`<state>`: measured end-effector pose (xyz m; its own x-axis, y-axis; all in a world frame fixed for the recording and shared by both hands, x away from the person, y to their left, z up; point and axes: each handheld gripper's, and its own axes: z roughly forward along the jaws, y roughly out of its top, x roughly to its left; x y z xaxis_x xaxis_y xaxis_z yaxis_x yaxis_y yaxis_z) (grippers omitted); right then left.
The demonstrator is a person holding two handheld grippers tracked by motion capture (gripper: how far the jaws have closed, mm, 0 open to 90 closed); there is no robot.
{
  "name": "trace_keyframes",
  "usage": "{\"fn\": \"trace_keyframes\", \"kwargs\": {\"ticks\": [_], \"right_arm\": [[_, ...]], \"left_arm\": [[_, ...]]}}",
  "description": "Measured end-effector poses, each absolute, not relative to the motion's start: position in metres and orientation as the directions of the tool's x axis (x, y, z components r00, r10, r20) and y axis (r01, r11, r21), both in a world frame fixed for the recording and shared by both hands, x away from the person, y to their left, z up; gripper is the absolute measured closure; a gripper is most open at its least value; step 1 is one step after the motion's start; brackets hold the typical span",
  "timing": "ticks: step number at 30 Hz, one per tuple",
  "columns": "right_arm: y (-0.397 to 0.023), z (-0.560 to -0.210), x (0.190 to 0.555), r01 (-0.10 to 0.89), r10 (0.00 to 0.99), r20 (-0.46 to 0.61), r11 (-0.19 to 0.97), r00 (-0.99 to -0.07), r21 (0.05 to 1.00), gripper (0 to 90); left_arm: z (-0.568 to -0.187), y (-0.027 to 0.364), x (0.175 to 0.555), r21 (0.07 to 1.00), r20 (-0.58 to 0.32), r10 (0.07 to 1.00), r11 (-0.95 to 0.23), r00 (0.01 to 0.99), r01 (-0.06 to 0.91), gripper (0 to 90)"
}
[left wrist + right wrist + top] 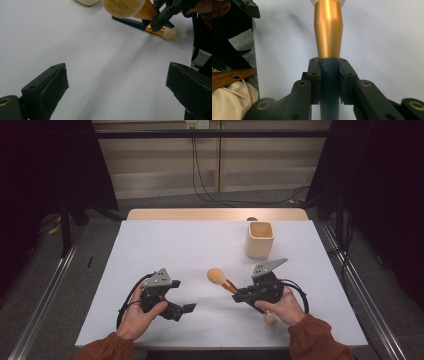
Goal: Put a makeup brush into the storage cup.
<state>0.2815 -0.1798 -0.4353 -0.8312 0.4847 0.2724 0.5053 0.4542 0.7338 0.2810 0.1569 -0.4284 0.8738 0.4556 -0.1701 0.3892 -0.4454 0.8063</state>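
The right gripper (246, 295) has its fingers (314, 75) squeezed tight on the dark handle of the big fluffy brush (218, 276), held just above the bench (165, 250). I think the brush goes in the cup (259, 239), so lift it high, tip the handle down, and let go gently. The left gripper (186, 311) waits with fingers (47, 87) wide and empty, and a smaller brush (160, 31) lies on the bench.

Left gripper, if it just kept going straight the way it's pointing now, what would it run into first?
Probably the flat brush lying on the table. The left gripper, jaws open, faces bare tabletop first, then that brush, with the right gripper and its big brush just above it. Depth is hard to judge.
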Motion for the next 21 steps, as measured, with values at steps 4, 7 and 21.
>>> {"fn": "trace_keyframes", "kwargs": {"ticks": [4,7,21], "right_arm": [[-0.1771,-0.4380,0.2795,0.493,0.483,0.265,0.440,-0.835,0.751,75.2],[-0.1775,-0.4388,0.2792,0.490,0.478,0.275,0.412,-0.834,0.768,75.3],[-0.1806,-0.4391,0.2748,0.440,0.438,0.297,0.274,-0.849,0.855,75.2]], "left_arm": [[-0.4305,0.1585,0.2809,0.806,-0.169,0.461,-0.444,0.871,0.392,3.9],[-0.4314,0.1596,0.2813,0.808,-0.170,0.469,-0.437,0.867,0.395,3.9],[-0.4336,0.1596,0.2809,0.834,-0.162,0.474,-0.403,0.866,0.377,3.8]]}}
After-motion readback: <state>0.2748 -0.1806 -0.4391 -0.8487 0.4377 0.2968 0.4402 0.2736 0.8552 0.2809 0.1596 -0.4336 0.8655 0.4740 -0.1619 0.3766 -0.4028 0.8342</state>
